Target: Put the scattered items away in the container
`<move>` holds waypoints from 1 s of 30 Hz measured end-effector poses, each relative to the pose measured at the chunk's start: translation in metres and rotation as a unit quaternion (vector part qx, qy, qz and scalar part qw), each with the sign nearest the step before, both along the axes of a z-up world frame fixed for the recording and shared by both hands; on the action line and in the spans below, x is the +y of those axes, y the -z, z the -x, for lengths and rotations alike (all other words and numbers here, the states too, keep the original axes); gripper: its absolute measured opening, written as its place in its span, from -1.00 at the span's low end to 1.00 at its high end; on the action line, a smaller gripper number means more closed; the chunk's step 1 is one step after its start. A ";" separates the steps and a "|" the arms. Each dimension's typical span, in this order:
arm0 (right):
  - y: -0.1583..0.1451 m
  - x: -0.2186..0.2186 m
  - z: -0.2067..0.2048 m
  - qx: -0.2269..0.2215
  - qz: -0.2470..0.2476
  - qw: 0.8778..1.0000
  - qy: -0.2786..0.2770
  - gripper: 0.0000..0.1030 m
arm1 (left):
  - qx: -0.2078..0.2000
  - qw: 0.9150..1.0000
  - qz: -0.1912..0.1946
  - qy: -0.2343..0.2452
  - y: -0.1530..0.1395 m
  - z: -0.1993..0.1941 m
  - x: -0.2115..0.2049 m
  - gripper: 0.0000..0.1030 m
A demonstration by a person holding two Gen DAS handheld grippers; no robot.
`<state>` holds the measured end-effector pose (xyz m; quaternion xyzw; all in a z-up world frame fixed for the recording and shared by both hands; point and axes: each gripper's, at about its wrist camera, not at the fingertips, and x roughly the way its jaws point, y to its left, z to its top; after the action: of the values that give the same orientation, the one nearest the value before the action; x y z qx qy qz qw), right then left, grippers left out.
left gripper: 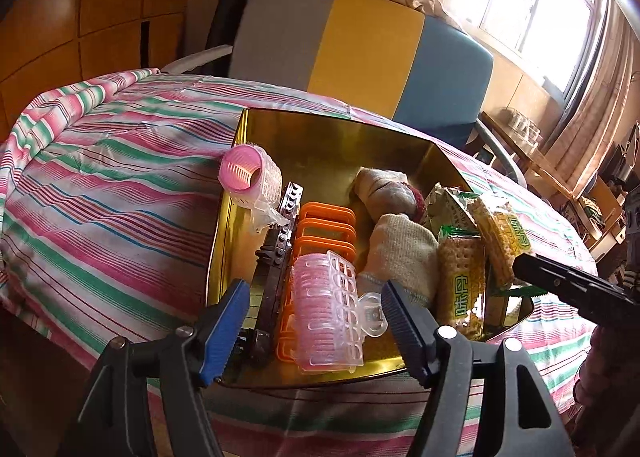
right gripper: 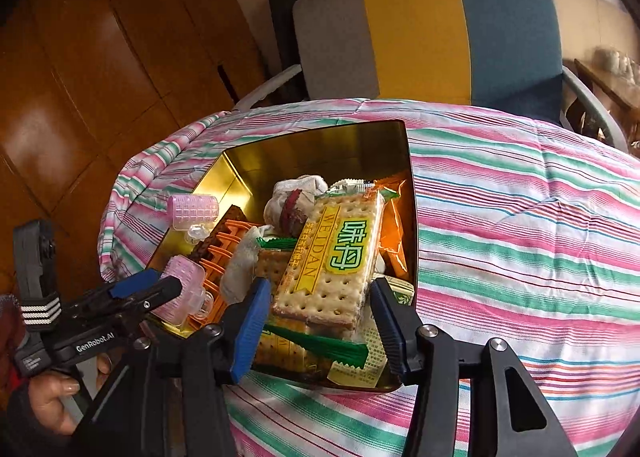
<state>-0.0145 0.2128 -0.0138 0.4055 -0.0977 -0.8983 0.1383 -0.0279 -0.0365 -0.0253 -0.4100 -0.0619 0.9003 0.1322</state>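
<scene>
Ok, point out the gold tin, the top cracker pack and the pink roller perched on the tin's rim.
Gold tin [left gripper: 320,145]: left wrist view, bare inner far wall.
Cracker pack [right gripper: 336,257]: right wrist view, middle of its clear front.
Pink roller [left gripper: 248,177]: left wrist view, its open end.

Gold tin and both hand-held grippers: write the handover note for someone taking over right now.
Left hand-held gripper: open, empty, jaws either side of a pink hair roller lying in the gold tin.
Right hand-held gripper: open, empty, over the cracker packs in the tin.
In the tin: orange clips, socks, dark brick strip, crackers, that roller.
Done: nearly all items are inside.
Left: a second pink roller perches on the tin's left rim; nudge it in. No other strays visible on the striped cloth.
</scene>
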 end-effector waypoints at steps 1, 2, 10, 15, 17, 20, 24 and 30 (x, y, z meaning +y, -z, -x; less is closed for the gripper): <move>0.000 -0.001 -0.001 -0.001 0.000 1.000 -0.002 0.01 | 0.002 1.000 0.001 0.000 -0.001 -0.002 0.001 0.36; 0.000 0.000 -0.002 -0.001 -0.001 1.000 -0.001 0.01 | 0.003 1.000 0.001 0.000 -0.003 -0.004 0.003 0.36; -0.014 0.010 -0.018 0.025 0.001 1.000 0.013 0.06 | 0.015 1.000 0.005 0.002 -0.013 -0.018 0.013 0.36; -0.018 -0.003 -0.030 0.034 -0.027 0.999 0.009 0.24 | 0.023 1.000 0.008 0.003 -0.019 -0.027 0.020 0.48; -0.018 -0.008 -0.034 0.036 -0.038 0.999 0.008 0.27 | 0.024 1.000 0.012 0.000 -0.021 -0.030 0.023 0.48; -0.017 -0.016 -0.038 0.038 -0.054 0.998 0.010 0.33 | 0.025 0.999 0.028 -0.015 -0.024 -0.033 0.025 0.48; -0.014 -0.023 -0.042 0.033 -0.076 0.996 0.020 0.44 | 0.026 0.998 0.048 -0.037 -0.026 -0.037 0.026 0.48; -0.009 -0.029 -0.045 0.021 -0.101 0.994 0.045 0.55 | 0.023 0.995 0.063 -0.070 -0.028 -0.042 0.023 0.48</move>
<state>0.0309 0.1837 -0.0050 0.3937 -0.0217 -0.9172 0.0578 0.0141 -0.0131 0.0031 -0.3911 -0.0308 0.9187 0.0447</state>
